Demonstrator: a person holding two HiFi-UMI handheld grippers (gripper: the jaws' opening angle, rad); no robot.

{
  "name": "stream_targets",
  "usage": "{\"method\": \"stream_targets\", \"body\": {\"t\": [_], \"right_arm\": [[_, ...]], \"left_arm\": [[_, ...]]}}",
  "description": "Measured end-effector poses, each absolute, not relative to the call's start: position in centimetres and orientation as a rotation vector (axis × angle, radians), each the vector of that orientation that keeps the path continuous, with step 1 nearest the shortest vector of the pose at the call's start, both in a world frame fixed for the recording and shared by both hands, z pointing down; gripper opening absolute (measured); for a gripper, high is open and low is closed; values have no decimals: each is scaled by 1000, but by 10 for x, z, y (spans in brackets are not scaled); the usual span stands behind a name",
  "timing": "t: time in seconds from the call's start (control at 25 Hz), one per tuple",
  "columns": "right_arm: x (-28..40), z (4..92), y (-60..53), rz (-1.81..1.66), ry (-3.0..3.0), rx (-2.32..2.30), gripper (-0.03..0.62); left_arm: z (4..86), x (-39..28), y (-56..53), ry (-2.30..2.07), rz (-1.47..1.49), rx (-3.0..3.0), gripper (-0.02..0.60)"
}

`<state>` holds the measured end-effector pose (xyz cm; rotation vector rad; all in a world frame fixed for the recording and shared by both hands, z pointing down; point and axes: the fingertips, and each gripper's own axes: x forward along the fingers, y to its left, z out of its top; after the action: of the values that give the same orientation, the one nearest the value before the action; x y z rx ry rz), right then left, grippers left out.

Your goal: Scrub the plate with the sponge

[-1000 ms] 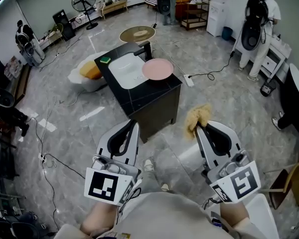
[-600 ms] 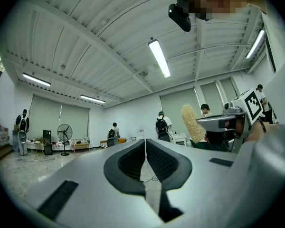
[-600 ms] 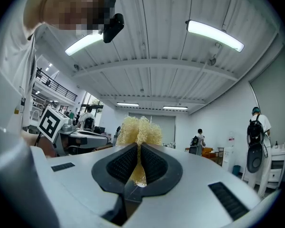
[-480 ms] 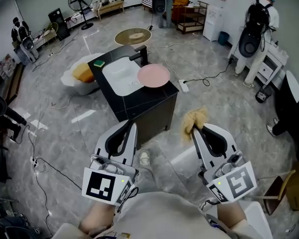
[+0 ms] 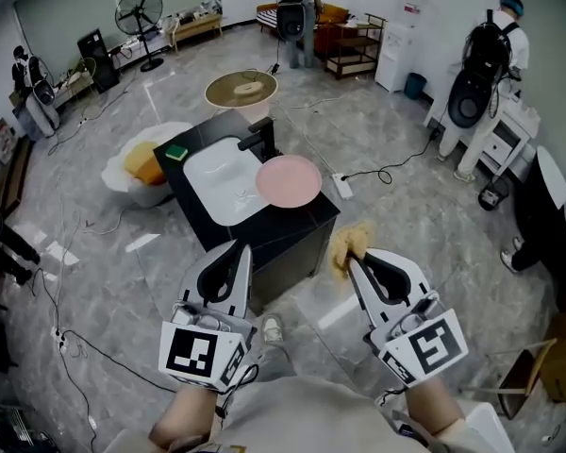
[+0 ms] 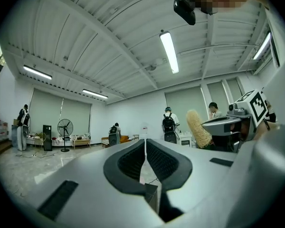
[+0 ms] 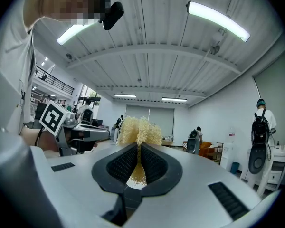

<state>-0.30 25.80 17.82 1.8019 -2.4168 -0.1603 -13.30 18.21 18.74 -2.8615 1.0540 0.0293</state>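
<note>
Floor [image 5: 424,253]: grey marble tiles, cables running across it.

Bench [image 5: 309,218]: black cabinet, centre of the head view, above both my claws and well apart from them.

Sink [image 5: 212,182]: white basin set into the bench top, with a black tap [image 5: 260,140] at its upper right edge.

Plate [image 5: 288,180]: pink, round, lying flat on the bench top just right of the sink, its left edge over the sink rim. Nothing is on it and nothing touches it.

Left claw [image 5: 240,247] [image 6: 145,144]: lower left of centre in the head view, pointing level toward the bench. Jaws together, nothing between them.

Right claw [image 5: 352,259] [image 7: 139,148]: lower right of centre, also level. Jaws clamped on the sponge [image 5: 349,243] [image 7: 138,127] [image 6: 198,129], a yellow fibrous wad that sticks out past the tips. The sponge is off the bench, to the lower right of the plate.

Green pad [image 5: 176,152]: small, on the bench's upper left corner, beside the sink.
</note>
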Motion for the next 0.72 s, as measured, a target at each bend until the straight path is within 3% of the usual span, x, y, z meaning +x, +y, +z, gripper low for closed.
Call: {"method": "stream_targets", "body": {"t": [0.72], "right_arm": [[17,234,22,89,-2340,1787,46]], "left_arm": [[254,-119,-43,1086,-157,-3016,29]]}}
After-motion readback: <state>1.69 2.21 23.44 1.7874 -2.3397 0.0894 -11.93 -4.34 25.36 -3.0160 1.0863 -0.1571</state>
